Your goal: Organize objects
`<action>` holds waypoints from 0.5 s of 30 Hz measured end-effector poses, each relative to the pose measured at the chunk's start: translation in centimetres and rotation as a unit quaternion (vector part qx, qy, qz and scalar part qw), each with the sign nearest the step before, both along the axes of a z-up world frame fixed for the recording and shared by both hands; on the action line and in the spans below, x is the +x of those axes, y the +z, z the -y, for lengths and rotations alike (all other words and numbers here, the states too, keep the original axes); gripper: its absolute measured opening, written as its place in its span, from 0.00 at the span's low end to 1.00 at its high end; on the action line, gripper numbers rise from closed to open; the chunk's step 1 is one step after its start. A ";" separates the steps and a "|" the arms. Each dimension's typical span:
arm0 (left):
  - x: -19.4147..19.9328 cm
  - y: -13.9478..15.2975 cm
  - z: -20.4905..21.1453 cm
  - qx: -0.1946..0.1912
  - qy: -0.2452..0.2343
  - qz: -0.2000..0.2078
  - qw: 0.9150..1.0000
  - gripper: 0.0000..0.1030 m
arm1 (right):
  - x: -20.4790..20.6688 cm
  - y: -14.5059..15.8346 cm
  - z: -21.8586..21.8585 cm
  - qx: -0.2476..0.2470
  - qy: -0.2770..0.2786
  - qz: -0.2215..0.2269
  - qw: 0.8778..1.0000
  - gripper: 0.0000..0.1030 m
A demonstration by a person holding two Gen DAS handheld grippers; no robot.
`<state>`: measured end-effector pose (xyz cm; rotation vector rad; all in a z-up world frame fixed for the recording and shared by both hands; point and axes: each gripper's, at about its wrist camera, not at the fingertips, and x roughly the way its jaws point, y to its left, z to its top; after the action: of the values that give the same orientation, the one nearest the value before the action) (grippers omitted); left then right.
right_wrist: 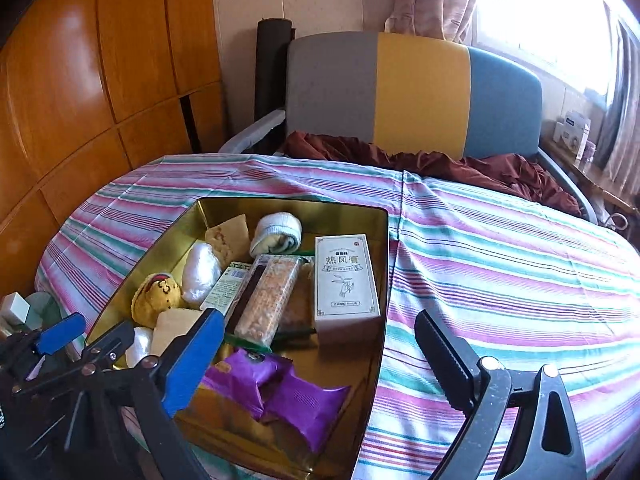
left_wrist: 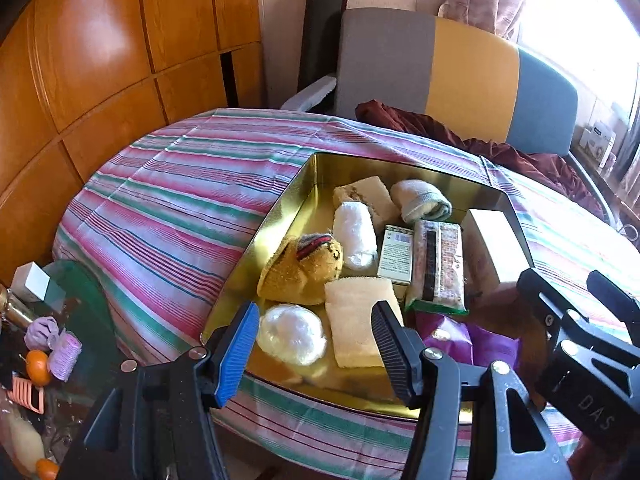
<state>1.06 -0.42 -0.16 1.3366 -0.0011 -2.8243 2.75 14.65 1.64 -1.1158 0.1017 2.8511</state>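
Above the gold tin (right_wrist: 192, 216), both claws gape empty.

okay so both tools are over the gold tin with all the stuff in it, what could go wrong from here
1. The gold tin is crowded, so the open right tool could knock the white box, which stands close to the tin's wall.
2. The purple packets lie right under the right tool; closing there might crush or snag them.
3. The two tools are close: the right one shows beside the open left tool, so they may collide.
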 end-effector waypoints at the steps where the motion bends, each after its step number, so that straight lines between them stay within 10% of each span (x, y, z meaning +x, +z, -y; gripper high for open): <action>1: 0.0 0.0 0.0 -0.002 0.000 -0.002 1.000 0.58 | 0.1 0.0 0.1 0.000 0.000 -0.001 1.000 0.94; 15: 0.6 0.5 0.0 -0.020 0.006 -0.031 0.999 0.57 | 0.2 0.0 0.3 0.002 -0.002 -0.003 1.000 0.94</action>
<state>1.61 -0.43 0.38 1.2371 -0.0502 -2.8389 2.99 14.40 1.61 -1.1046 0.0976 2.8509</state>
